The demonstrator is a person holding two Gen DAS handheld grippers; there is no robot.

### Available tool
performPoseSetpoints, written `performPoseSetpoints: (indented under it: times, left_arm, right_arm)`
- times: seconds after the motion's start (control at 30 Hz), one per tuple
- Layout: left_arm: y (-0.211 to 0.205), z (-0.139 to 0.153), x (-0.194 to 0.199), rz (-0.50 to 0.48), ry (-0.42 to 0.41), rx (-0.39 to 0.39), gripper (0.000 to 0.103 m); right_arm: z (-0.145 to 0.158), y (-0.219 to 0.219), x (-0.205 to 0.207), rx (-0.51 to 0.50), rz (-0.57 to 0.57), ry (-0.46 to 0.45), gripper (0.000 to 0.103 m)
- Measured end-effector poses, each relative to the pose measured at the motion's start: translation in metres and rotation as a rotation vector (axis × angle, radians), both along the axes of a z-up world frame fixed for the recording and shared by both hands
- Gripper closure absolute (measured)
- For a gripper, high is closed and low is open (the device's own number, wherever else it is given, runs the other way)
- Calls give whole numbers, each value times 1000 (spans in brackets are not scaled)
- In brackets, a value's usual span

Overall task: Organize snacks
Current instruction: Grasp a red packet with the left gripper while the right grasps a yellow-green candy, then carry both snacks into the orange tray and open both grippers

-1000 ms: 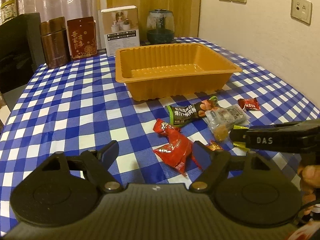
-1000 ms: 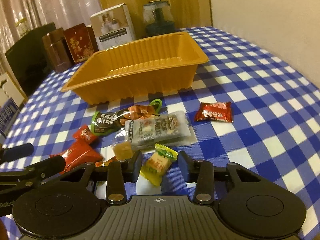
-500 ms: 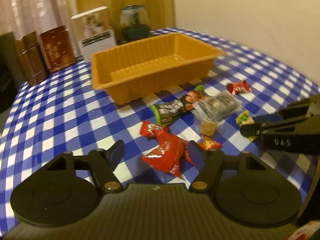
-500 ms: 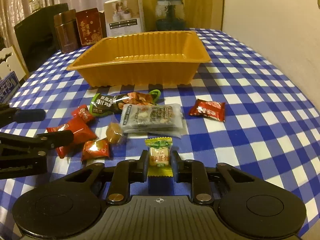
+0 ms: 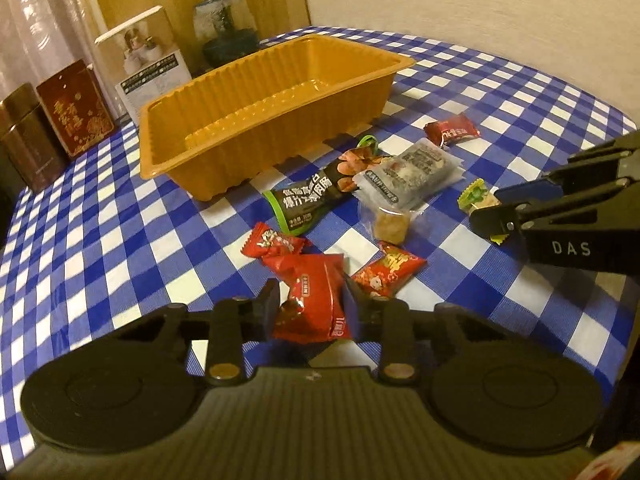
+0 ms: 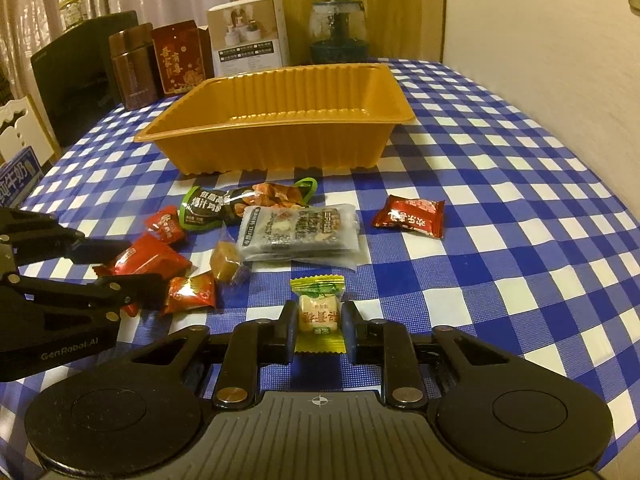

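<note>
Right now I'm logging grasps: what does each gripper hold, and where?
The left gripper has just closed on the red snack packet, pinching its sides. The right gripper clamps the yellow-green candy across its middle.

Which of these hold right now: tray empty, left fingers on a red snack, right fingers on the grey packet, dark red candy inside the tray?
1. The orange tray is empty. True.
2. The left gripper has a red snack packet between its fingers. True; they have just been closing on it.
3. The right gripper holds the grey packet. False: it is shut on the yellow-green candy; the grey packet lies on the table.
4. The dark red candy sits inside the tray. False: it lies on the checked tablecloth, in front of the tray.
</note>
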State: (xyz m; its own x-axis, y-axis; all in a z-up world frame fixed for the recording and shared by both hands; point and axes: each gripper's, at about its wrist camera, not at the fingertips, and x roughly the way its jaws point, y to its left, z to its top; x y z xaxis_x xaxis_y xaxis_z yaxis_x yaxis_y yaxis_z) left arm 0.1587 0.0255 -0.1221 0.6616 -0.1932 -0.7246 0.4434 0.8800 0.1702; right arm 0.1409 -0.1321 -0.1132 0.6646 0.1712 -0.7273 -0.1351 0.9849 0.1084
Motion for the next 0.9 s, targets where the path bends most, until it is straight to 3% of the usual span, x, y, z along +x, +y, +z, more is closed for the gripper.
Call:
performPoseSetpoints:
  times: [0.47, 0.9]
  left_arm:
    - [10, 10, -19, 185, 51, -138, 77]
    - [5, 33, -31, 232, 0, -155, 77]
  right_arm:
    - [12, -4, -8, 15, -6, -19, 80]
    - [29, -12, -16, 21, -5, -69, 80]
